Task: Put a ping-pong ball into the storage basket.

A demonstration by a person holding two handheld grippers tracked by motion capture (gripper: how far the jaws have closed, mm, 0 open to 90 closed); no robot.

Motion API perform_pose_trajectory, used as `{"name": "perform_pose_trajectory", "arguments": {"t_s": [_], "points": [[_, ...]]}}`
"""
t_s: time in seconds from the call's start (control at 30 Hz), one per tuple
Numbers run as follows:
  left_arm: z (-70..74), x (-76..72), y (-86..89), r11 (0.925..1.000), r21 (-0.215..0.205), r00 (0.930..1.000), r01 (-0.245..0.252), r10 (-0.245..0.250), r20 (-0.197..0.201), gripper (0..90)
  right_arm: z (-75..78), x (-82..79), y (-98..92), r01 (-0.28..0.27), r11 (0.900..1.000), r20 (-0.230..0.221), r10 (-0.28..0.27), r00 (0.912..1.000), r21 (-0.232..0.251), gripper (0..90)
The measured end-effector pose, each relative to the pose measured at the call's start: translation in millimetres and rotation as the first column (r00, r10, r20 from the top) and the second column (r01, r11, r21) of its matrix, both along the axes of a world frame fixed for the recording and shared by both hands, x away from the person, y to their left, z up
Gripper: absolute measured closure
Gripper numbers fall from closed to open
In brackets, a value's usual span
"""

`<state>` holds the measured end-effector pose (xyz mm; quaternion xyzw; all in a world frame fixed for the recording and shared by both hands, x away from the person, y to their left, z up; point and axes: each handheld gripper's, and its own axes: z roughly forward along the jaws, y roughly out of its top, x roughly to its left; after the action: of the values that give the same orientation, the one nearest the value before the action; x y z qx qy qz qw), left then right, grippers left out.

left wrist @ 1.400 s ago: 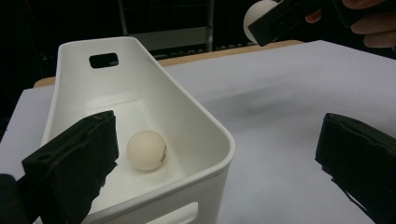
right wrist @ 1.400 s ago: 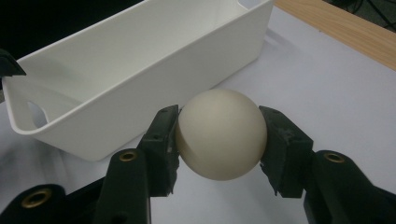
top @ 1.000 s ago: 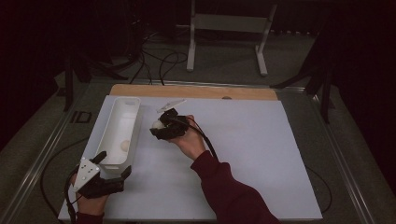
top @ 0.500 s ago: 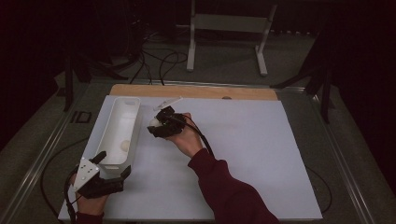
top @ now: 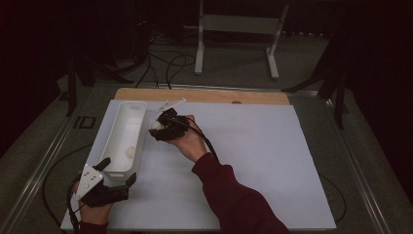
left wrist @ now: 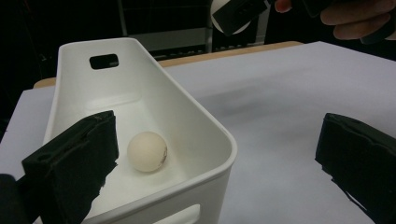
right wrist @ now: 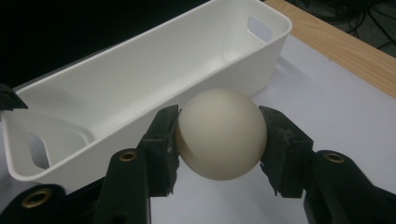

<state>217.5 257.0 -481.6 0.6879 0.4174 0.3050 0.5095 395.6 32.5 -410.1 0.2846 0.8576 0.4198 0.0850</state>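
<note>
At the near end of the white bin (top: 127,131), the left gripper (top: 118,171) stands wide open around its corner, a ball (left wrist: 147,151) lying inside. Just right of the bin's far half, the right gripper (right wrist: 219,135) clamps a second cream ball (right wrist: 220,134) above the white mat (top: 253,161).

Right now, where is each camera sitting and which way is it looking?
High view: above the table, looking forward and down; both forearms and claws show.
Left gripper view: on the left claw, facing the bin with one ball inside.
Right gripper view: on the right claw, squeezing another ball beside the bin.
All views share the bin.
</note>
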Motion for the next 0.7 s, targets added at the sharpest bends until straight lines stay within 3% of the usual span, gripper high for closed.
{"name": "perform_pose_trajectory", "arguments": {"t_s": [0.7], "points": [[0.0, 1.0, -1.2, 1.0000, 0.000, 1.0000, 0.005, -0.005, 0.001, 0.1, -2.5, 2.0, 9.3, -0.007, 1.000, 0.008, 0.007, 0.9999, 0.005, 50.4]]}}
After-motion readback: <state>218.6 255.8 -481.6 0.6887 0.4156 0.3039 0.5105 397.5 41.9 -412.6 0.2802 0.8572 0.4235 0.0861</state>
